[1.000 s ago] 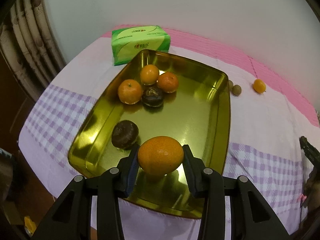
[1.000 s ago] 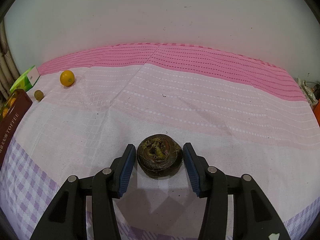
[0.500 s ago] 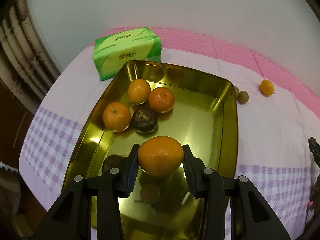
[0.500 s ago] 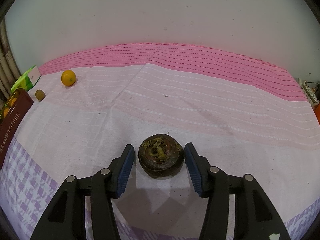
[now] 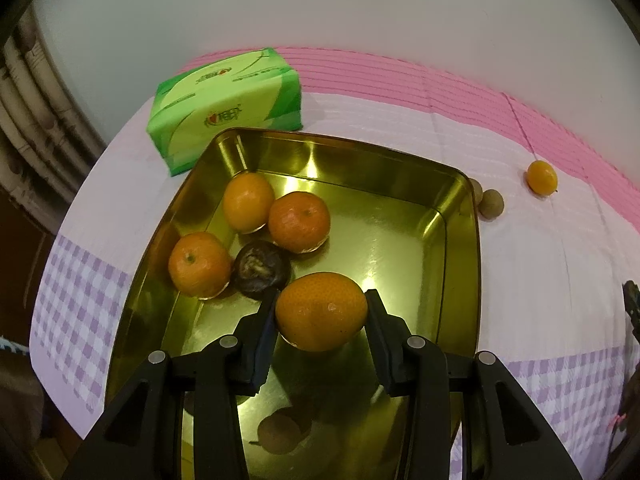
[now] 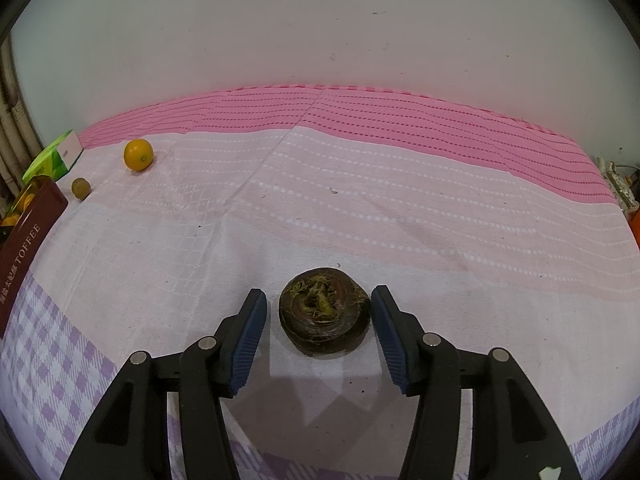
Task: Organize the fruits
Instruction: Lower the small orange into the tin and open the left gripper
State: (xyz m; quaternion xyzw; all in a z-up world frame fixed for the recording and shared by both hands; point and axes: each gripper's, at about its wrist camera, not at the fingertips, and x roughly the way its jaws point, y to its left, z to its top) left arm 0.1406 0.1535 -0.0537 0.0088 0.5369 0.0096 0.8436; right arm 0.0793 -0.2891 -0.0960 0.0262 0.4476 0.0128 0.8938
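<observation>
My left gripper [image 5: 321, 312] is shut on an orange [image 5: 321, 311] and holds it above the gold tin tray [image 5: 460, 264]. In the tray lie three oranges [image 5: 298, 222] and a dark brown water chestnut [image 5: 262, 267]. My right gripper [image 6: 319, 312] is open around another dark water chestnut [image 6: 323, 311] that sits on the cloth; the right pad is close to it, the left pad stands apart. A small orange [image 6: 138, 154] and a small brown fruit [image 6: 81, 188] lie on the cloth far left; both also show in the left wrist view, the orange [image 5: 541, 177] and the brown fruit [image 5: 491, 204].
A green tissue pack [image 5: 226, 106] stands behind the tray. The tray's dark red side with "TOFFEE" lettering [image 6: 28, 240] shows at the right wrist view's left edge. The table has a pink, white and purple-checked cloth [image 6: 400, 208]. A white wall is behind.
My left gripper has moved forward over the tray with the orange, closer to the fruit at the back. My right gripper has opened slightly around the water chestnut.
</observation>
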